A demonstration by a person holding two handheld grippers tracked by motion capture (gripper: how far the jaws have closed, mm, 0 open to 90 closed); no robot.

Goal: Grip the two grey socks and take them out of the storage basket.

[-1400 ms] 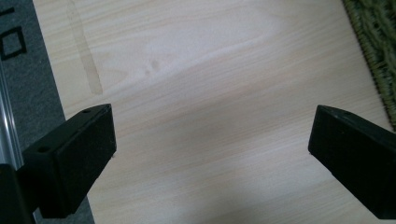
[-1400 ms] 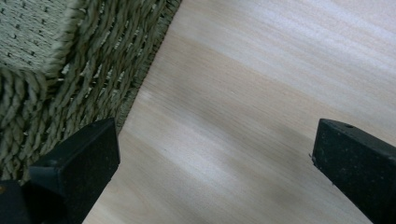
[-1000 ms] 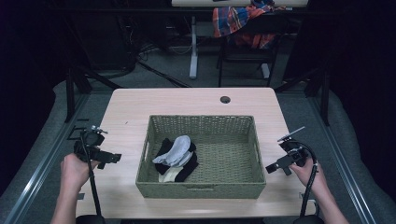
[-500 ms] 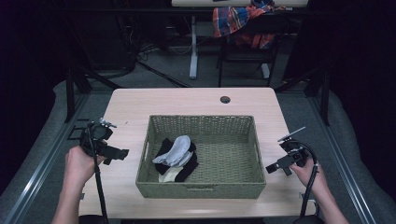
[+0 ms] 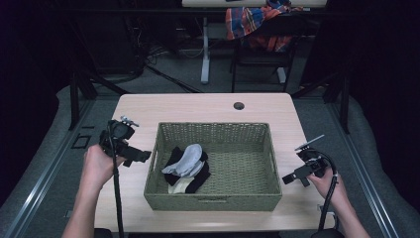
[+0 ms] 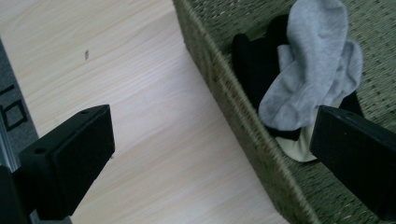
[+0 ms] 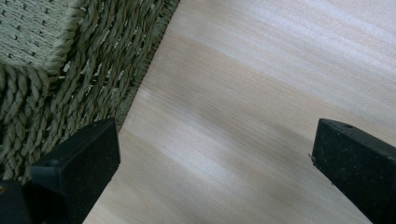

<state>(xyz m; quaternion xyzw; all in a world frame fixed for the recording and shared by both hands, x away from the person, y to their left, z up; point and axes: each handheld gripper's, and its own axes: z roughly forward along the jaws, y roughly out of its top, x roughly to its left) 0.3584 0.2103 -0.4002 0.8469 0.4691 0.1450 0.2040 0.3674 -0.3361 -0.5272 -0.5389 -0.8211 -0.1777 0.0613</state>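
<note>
High view, left hand (image 5: 98,163): came in from the bottom, forearm raised, holding the left gripper (image 5: 140,156) pointed at the basket (image 5: 213,202) wall just ahead.
High view, right hand (image 5: 324,181): rested low at the basket's other side, right gripper (image 5: 288,178) aimed toward it.
Left gripper view: jaws spread wide, holding nothing; the basket rim ran between them, and the grey sock (image 6: 313,65) lay ahead on black socks (image 6: 254,60) inside.
Right gripper view: jaws wide apart, empty, above bare table (image 7: 261,107); basket corner beside one jaw.
</note>
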